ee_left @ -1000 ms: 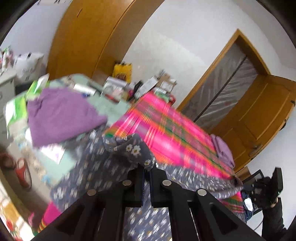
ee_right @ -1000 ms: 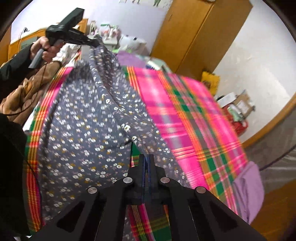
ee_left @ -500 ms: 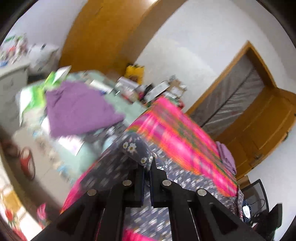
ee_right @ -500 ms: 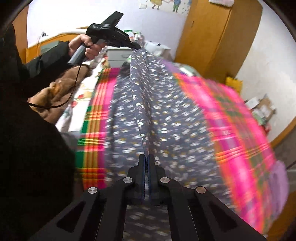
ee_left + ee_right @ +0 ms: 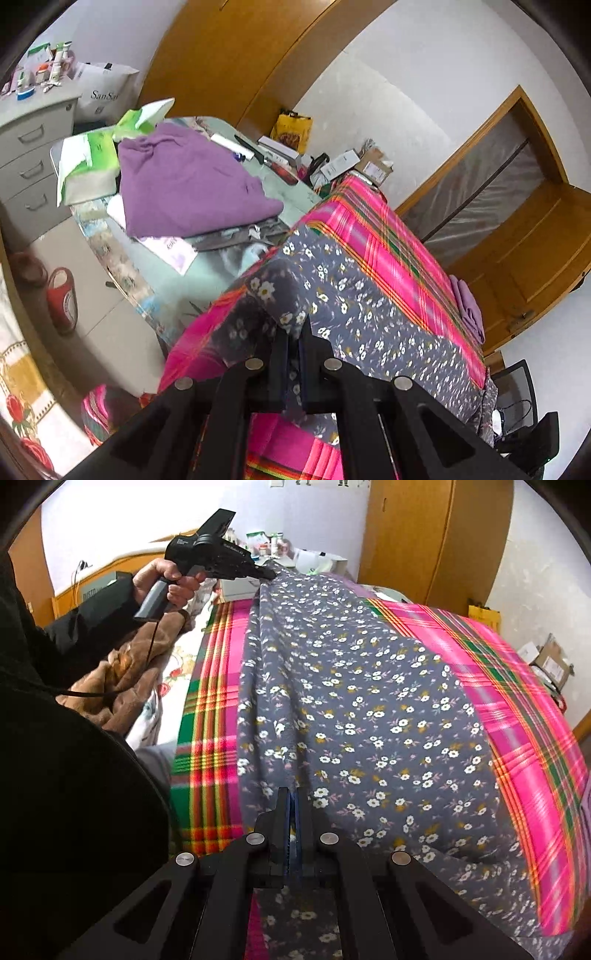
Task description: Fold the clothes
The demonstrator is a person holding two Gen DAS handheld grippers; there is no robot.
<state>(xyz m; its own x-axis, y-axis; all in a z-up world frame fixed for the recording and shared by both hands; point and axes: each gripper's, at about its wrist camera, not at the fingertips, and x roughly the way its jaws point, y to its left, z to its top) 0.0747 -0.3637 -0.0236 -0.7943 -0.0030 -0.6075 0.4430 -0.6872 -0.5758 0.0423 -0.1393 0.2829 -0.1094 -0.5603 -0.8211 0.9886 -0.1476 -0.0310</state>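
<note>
Left wrist view, left to right: grey drawer unit (image 5: 33, 147) at the left edge, bottles and tubes (image 5: 44, 70) crowded on its top, a white paper bag (image 5: 107, 94) beside it, contents hidden. Low table (image 5: 295, 192) next; a folded purple garment (image 5: 188, 184) lies on papers at its near corner, and small boxes (image 5: 343, 162) are heaped at its far end. A red slipper (image 5: 62, 299) sits on the floor.

The bed (image 5: 373, 236), under a pink plaid cover, carries the grey floral garment (image 5: 369, 314) along its near edge. Left gripper (image 5: 293, 332) is clenched on a bunched corner of that garment at the bed's corner beside the table.

Right wrist view: the same left gripper (image 5: 267, 574), in the person's left hand (image 5: 170, 581), pinches the far corner of the floral garment (image 5: 369, 720), lifted off the cover (image 5: 517, 701). Right gripper (image 5: 294, 801) is clamped on the near hem. The cloth stretches between the two, with a raised crease along its left side. A brown blanket (image 5: 125, 679) is bunched at the bed's left edge.
</note>
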